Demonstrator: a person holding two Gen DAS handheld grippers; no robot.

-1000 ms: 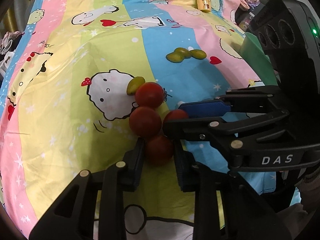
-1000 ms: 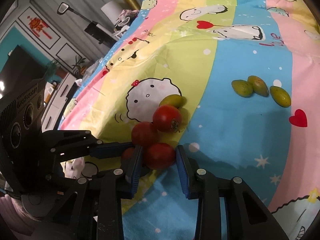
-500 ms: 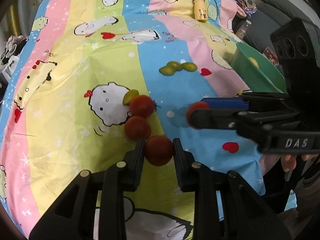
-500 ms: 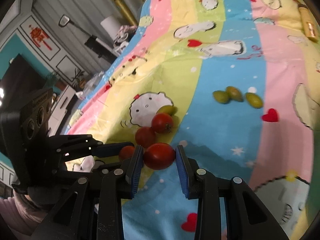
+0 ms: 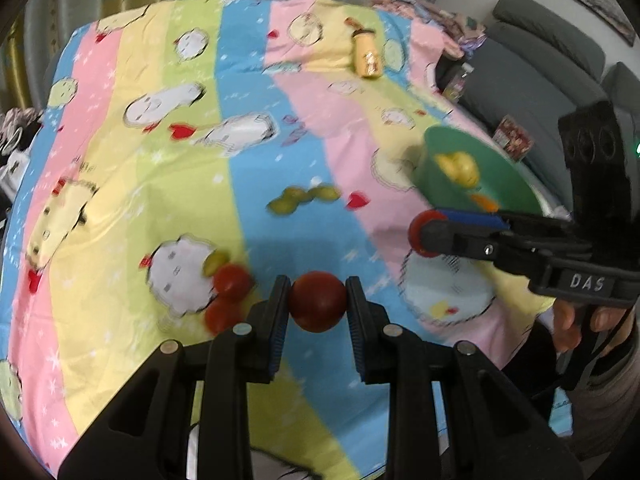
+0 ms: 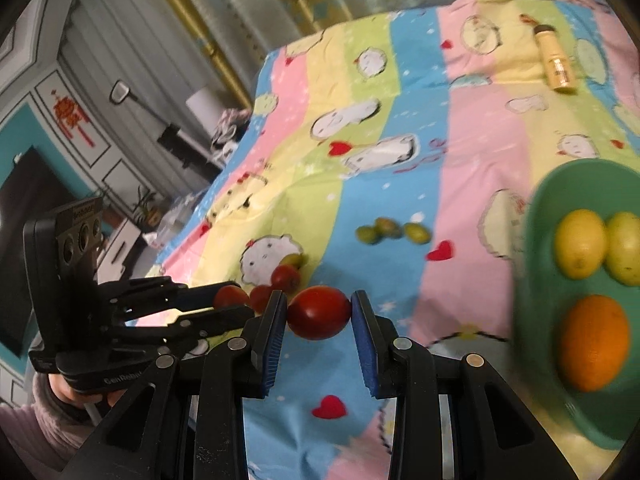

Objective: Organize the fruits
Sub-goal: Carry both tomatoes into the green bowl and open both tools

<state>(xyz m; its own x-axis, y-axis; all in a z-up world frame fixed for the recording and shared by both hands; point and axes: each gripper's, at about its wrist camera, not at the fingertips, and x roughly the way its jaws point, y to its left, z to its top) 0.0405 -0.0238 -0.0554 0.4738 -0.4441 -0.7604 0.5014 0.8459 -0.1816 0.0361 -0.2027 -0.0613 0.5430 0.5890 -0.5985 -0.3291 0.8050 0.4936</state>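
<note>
We see soft, even indoor light; motion blur smears the striped bedsheet (image 5: 256,184), and fisheye distortion darkens both views' corners.

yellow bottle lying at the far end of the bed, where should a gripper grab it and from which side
Grip the yellow bottle across the middle of its body, coming down from above with the fingers on its two long sides. It lies flat on the bedsheet, so the round body would likely roll if nudged sideways, and the cap end is narrower.
</note>
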